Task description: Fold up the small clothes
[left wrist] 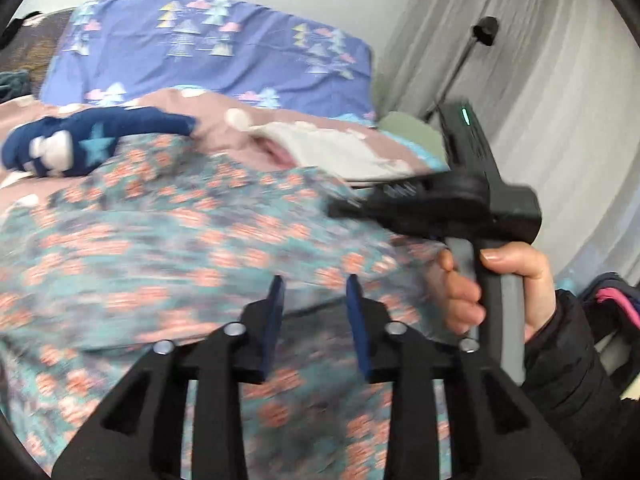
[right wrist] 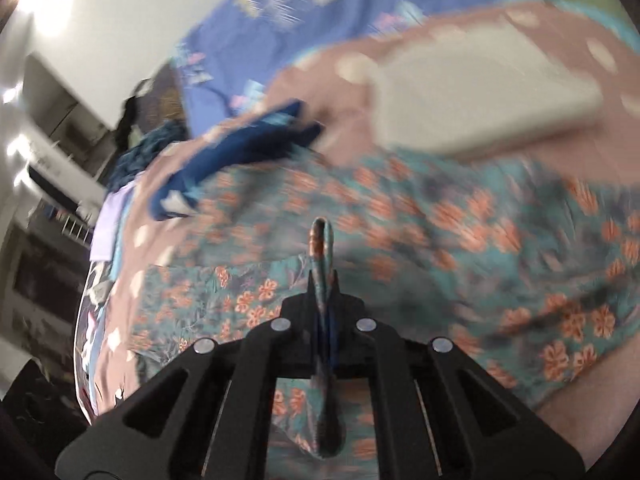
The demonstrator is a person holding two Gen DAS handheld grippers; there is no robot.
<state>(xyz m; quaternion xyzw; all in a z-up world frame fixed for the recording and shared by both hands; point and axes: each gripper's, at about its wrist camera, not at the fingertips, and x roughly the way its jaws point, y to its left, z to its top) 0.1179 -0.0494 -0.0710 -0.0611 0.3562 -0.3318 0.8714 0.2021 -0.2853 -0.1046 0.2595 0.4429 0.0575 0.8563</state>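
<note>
From the left wrist, the left tool (left wrist: pixel 316 292) hangs with its pads apart and empty above the floral garment (left wrist: pixel 168 240) spread on the bed, while a hand (left wrist: pixel 500 288) grips the right tool's handle alongside. From the right wrist, the right tool (right wrist: pixel 322 280) is clamped on a raised fold of that garment, angled downward; only this view shows the pinch.

Motion-blurred floral garment (right wrist: pixel 460 216); folded white cloth (right wrist: pixel 480 100) smeared, its edges indistinct.
</note>
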